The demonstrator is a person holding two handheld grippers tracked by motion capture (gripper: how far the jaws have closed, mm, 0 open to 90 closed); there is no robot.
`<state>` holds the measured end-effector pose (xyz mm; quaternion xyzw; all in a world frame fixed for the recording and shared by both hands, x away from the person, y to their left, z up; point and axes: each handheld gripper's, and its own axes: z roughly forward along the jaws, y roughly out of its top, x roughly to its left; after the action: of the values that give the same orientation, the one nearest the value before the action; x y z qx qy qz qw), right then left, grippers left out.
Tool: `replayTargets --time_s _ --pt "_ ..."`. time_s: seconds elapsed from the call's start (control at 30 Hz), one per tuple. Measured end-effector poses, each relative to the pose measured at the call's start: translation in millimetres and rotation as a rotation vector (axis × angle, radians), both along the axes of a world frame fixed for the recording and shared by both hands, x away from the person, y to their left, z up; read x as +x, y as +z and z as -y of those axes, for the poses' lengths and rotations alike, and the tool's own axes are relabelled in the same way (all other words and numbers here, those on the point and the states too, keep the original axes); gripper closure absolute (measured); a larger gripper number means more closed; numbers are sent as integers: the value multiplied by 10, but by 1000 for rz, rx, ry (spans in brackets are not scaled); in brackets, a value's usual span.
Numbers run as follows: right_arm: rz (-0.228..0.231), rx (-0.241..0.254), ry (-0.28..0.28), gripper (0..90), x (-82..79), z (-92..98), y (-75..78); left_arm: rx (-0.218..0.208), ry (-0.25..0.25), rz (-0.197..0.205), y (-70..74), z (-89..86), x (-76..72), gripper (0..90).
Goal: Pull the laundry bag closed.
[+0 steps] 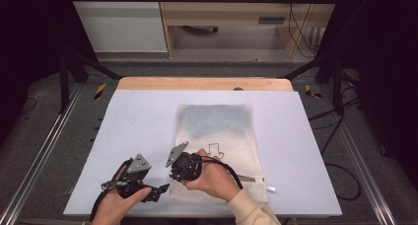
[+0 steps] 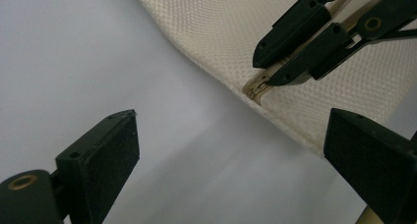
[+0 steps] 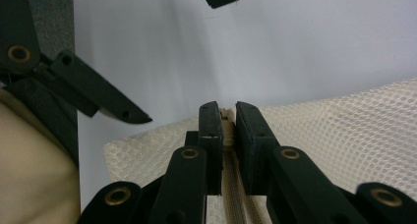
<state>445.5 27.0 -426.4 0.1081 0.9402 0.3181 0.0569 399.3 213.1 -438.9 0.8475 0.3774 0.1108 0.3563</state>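
A cream mesh bag [image 1: 217,121] lies flat on the pale table mat [image 1: 138,116], with a small line drawing on it. Its zipper runs along the near edge. My right gripper [image 1: 174,177] is shut on the zipper end [image 3: 230,184] at the bag's near left corner; in the right gripper view the jaws [image 3: 227,128] pinch the beige tape. The left gripper view shows that same grip on the zipper end [image 2: 258,86] from the side. My left gripper [image 1: 158,190] stands open just left of that corner, its pads [image 2: 105,160] wide apart over bare mat, touching nothing.
A metal zipper pull [image 1: 270,188] lies at the bag's near right corner. The mat's front edge is close under both hands. A wooden table strip [image 1: 202,83] borders the far side. Dark frame rails [image 1: 44,146] run along both sides.
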Motion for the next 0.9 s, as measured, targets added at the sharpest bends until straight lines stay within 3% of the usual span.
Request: replayTargets --time_s 0.23,0.5,0.63,0.9 --pt "-2 7 -7 820 1 10 12 20 -33 -18 -34 143 13 71" --pt "8 7 -4 820 3 20 42 18 -32 -40 -46 232 35 91" --pt "9 15 -3 820 2 23 43 12 -17 -47 -66 243 57 119" --pt "7 29 -8 821 0 42 70 -13 -35 -75 -111 267 100 224"
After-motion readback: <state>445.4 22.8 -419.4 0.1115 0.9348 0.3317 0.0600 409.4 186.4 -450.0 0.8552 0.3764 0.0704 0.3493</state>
